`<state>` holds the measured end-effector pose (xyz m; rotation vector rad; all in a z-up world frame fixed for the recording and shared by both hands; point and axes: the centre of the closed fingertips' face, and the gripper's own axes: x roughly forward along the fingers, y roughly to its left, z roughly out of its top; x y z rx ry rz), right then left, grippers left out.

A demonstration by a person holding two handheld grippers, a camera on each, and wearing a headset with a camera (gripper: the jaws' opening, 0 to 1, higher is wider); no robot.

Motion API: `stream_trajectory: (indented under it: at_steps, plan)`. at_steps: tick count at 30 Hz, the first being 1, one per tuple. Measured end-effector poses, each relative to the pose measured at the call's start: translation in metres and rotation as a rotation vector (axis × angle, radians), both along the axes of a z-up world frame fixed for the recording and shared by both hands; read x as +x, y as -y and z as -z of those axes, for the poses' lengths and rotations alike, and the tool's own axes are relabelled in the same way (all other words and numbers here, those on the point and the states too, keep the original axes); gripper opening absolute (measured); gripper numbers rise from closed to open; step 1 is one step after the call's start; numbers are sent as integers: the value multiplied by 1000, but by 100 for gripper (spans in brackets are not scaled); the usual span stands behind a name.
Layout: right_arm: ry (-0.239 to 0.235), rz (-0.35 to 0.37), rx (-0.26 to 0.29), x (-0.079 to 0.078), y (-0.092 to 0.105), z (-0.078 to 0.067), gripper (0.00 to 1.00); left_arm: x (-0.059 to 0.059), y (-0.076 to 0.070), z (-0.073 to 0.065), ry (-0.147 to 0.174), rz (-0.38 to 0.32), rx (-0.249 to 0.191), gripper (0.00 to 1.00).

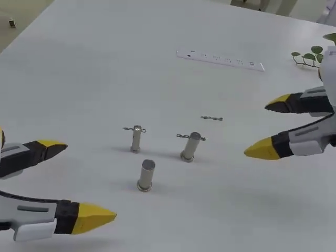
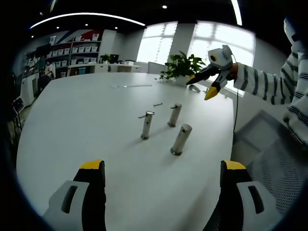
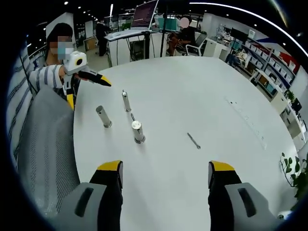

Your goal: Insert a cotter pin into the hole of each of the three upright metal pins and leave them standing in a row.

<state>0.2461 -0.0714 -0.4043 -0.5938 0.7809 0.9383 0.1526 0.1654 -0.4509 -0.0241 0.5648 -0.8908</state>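
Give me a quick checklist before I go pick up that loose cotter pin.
1. Right hand-held gripper open, empty: ok.
2. Left hand-held gripper open, empty: ok.
3. Loose cotter pin lying free on the table: ok.
4. Front metal pin upright: ok; which way its hole faces: cannot tell.
5. Rear left pin and rear right pin upright, cotters through: ok.
6. Three pins in a row: not ok, the front one stands forward.

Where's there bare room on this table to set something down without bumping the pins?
The widest free patch of table lies between the metal pins and the white power strip, stretching left. Crowded: the pin cluster itself and the loose cotter pin just behind it, toward the right hand-held gripper.
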Motion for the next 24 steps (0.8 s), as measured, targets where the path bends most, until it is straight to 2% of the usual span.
stream_trajectory:
  at_steps: [2, 7, 9, 12, 14, 17, 19, 21, 22, 24]
  plan:
    - [-9, -16, -18, 6, -2, 3, 70, -1, 0, 2, -8, 4, 6, 99]
    - [-40, -30, -33, 19, -4, 11, 61, 0, -1, 1, -4, 0, 8, 99]
    - [-27, -23, -36, 29, -6, 14, 56, 0, 0, 0, -2, -6, 1, 99]
    - [-7, -40, -78, 42, -5, 20, 44, 0, 0, 0, -6, -7, -2, 98]
    - [2, -53, -95, 51, -6, 26, 39, -2, 1, 2, -21, -4, -5, 97]
    - [-11, -66, -101, 61, -7, 38, 35, -5, 2, 7, -39, 14, 7, 95]
    - [-37, -69, -115, 68, -5, 50, 33, -6, 4, 9, -44, 27, 20, 94]
    - [-6, -104, -144, 75, -3, 56, 31, -6, 5, 9, -43, 28, 14, 94]
    - [11, -119, -185, 81, 1, 62, 30, -6, 5, 8, -43, 23, 10, 94]
    - [-9, -97, -192, 86, 3, 71, 25, -5, 6, 8, -46, 15, 3, 94]
